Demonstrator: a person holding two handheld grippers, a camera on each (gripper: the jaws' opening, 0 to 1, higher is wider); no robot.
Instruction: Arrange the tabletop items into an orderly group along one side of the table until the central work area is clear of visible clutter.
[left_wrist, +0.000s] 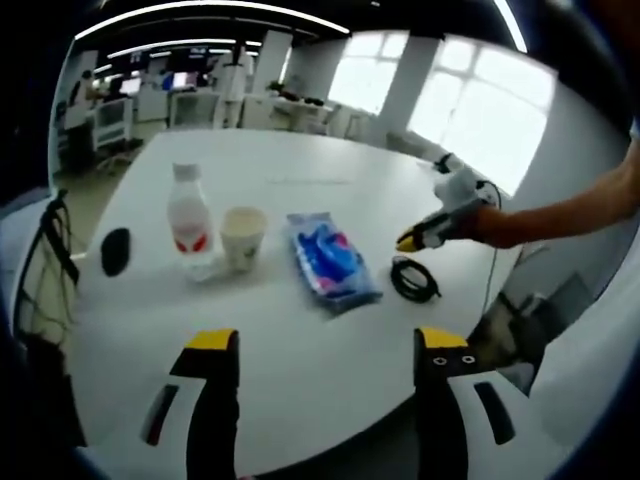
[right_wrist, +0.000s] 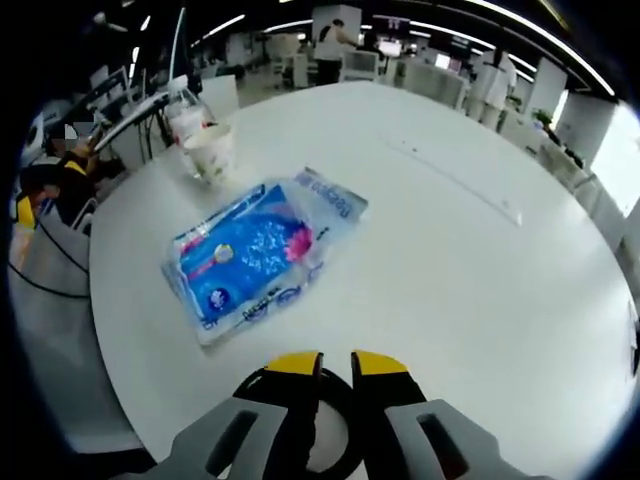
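Cable coil (left_wrist: 413, 279), right gripper (right_wrist: 335, 362) fingers nearly closed

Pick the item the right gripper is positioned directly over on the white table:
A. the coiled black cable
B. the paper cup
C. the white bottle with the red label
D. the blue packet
A: in the right gripper view the right gripper has its yellow-tipped jaws nearly together directly over the coiled black cable, while the blue packet lies farther ahead.

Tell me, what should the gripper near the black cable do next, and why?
Probably close the right gripper on the black cable and lift it. Its jaws sit low over the coil, nearly closed, and the cable lies apart from the blue packet, cup and bottle.
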